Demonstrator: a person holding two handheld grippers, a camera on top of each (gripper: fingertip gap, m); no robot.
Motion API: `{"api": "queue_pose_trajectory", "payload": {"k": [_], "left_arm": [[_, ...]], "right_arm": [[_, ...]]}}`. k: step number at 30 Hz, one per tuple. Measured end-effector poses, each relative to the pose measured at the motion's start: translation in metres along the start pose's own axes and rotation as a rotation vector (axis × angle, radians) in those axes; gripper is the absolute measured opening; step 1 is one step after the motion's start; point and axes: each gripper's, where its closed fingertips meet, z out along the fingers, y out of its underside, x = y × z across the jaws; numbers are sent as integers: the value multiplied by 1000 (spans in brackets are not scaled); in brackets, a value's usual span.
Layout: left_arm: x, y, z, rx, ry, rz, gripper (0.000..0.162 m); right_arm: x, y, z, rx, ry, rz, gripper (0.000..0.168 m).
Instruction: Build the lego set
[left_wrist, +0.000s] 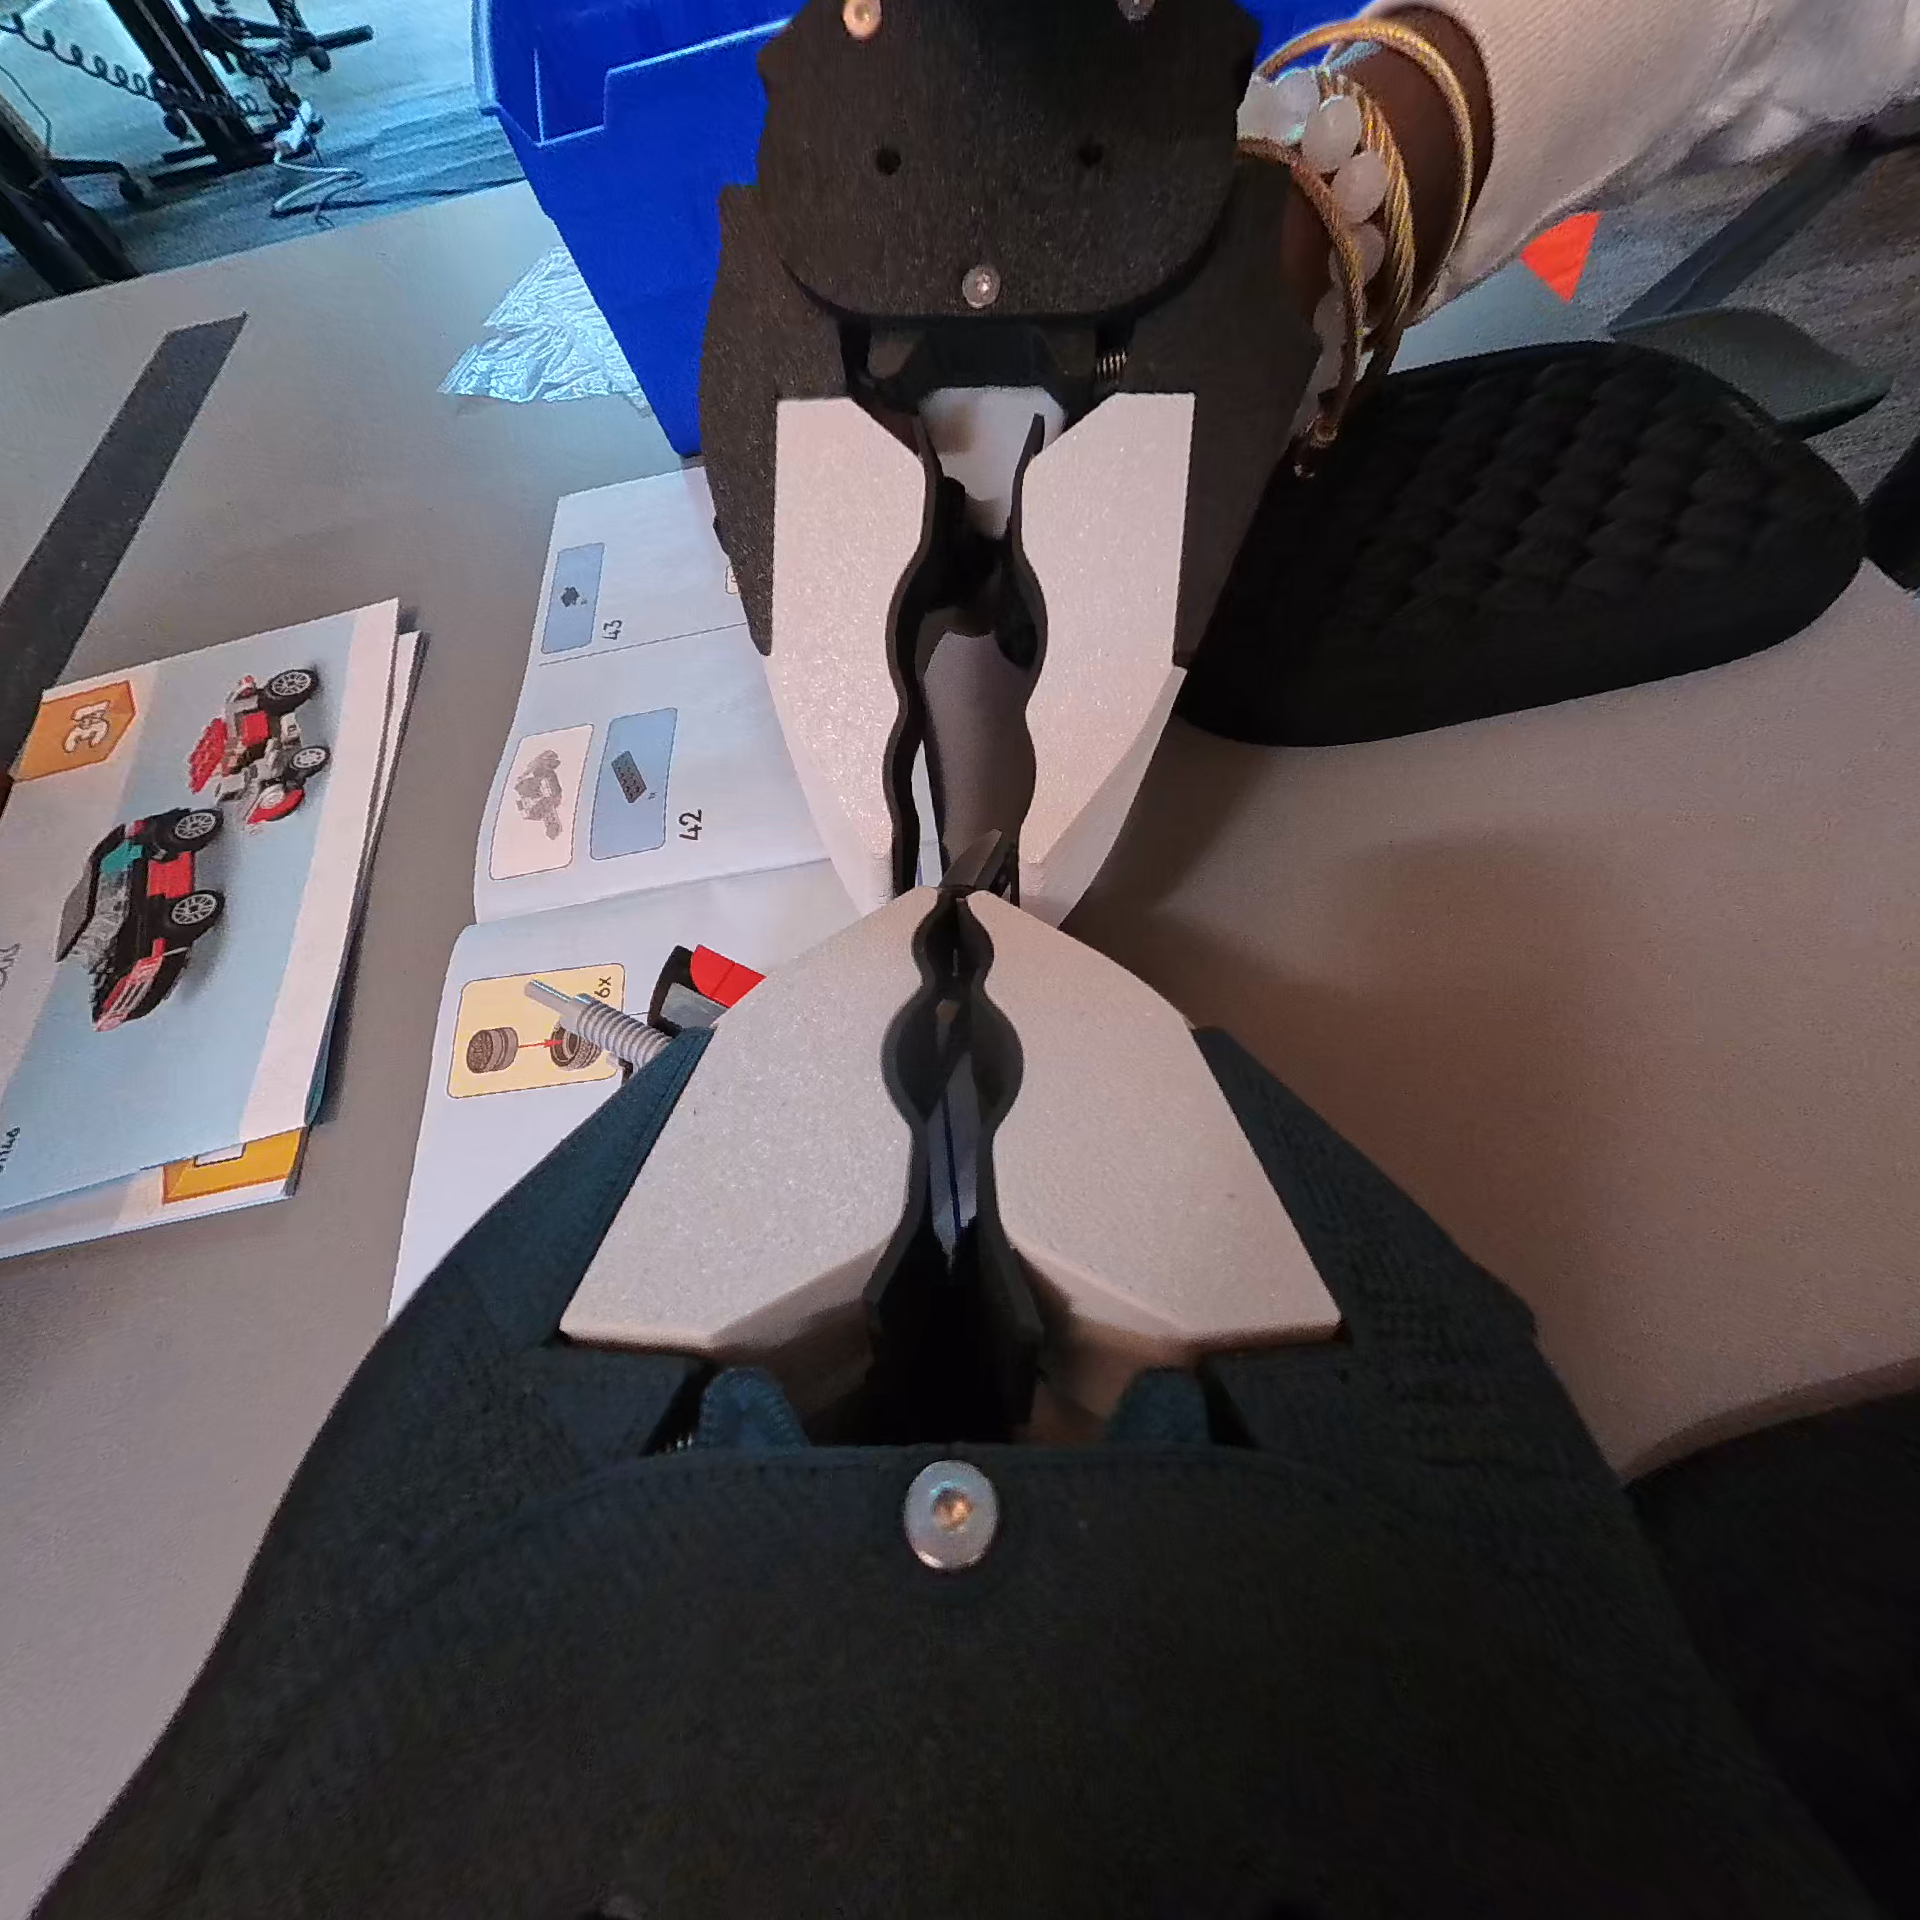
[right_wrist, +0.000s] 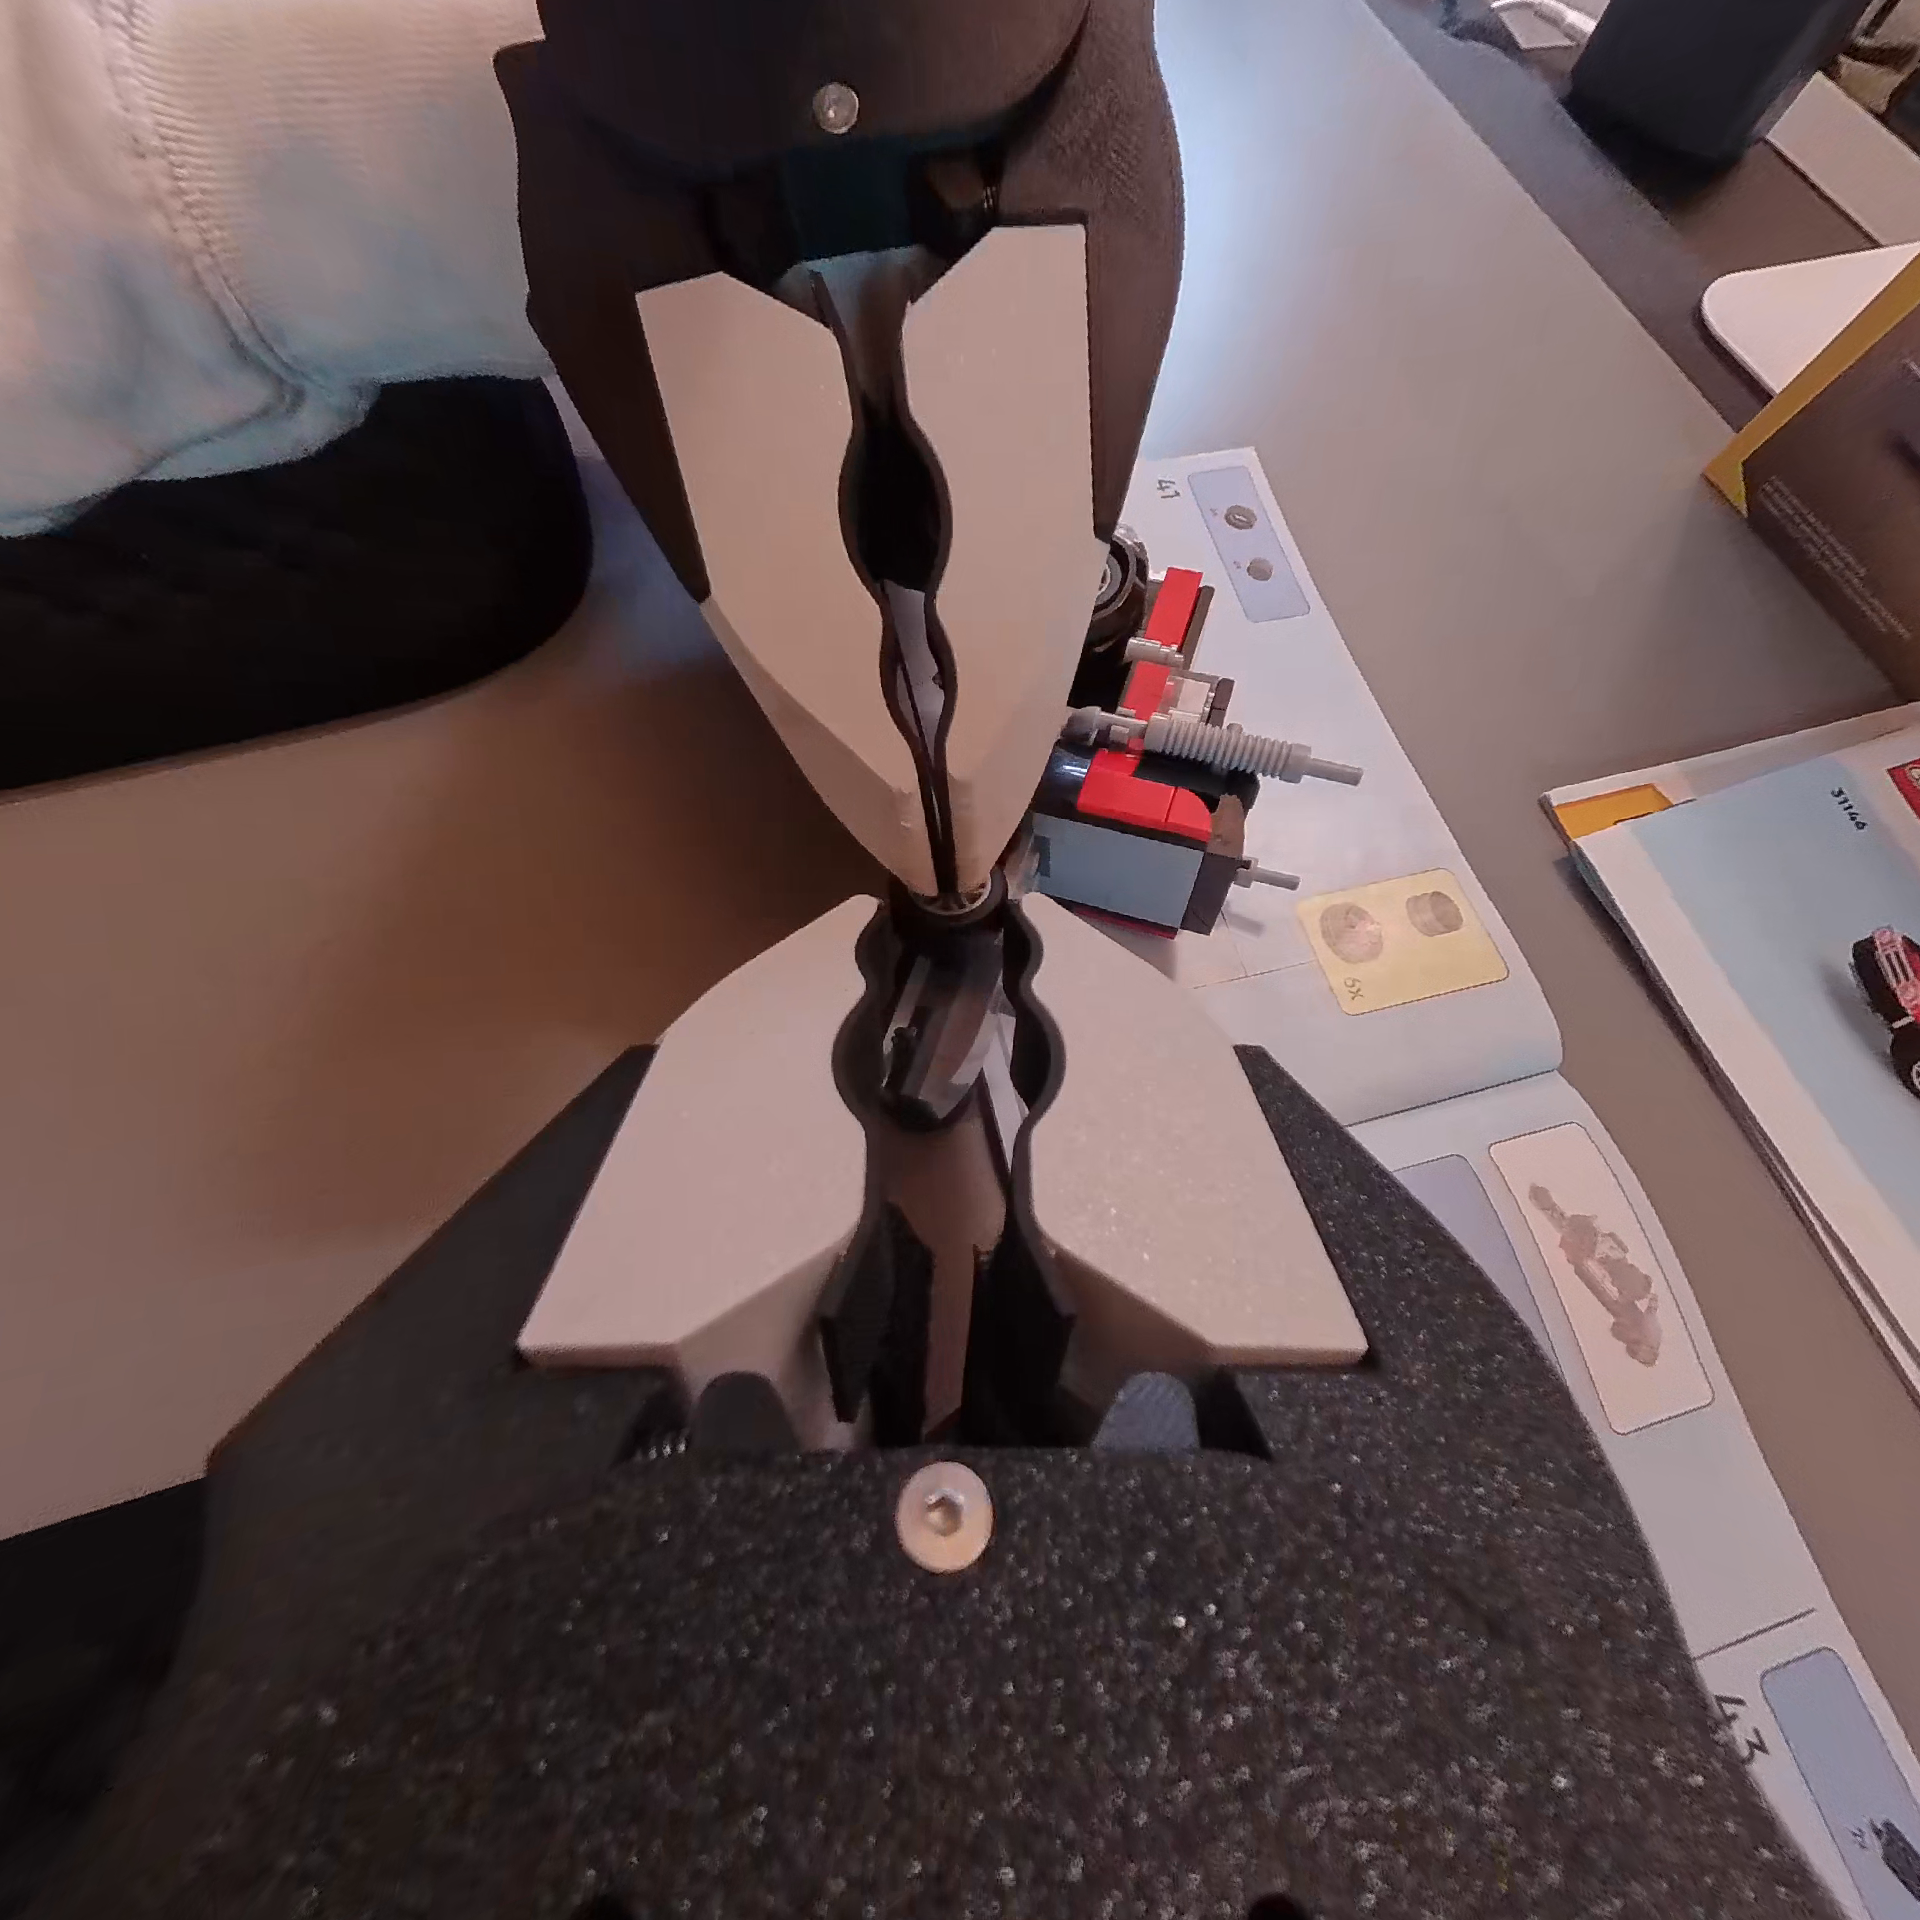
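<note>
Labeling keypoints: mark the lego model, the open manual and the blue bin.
lego model (right_wrist: 1127, 800): right wrist view, on its red top bricks.
open manual (left_wrist: 623, 800): left wrist view, on the upper page.
blue bin (left_wrist: 623, 187): left wrist view, on its front wall.

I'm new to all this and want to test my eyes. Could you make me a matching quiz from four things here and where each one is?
1 small black tyre
2 blue bin
3 lego model
4 closed booklet

A on the open booklet's pages
B beside the open booklet, car pictures on its cover
C where the left gripper and right gripper tips meet
D behind the right gripper, in the left wrist view

Pairs: 1-C, 2-D, 3-A, 4-B
</note>
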Motion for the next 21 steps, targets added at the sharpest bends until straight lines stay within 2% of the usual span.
{"api": "queue_pose_trajectory", "payload": {"k": [8,10,14,17,21], "left_arm": [[2,4,6,-63,8,14,0],[2,5,5,-32,32,-40,0],[1,4,6,-34,42,-82,0],[1,4,3,-25,19,-47,0],[-21,-36,-32,262,-134,-38,5]], "right_arm": [[1,6,1,37,17,3,20],[1,6,2,49,13,15,20],[1,6,2,17,11,15,20],[2,5,1,-21,16,-10,21],[5,-3,-15,21,62,-26,28]]}}
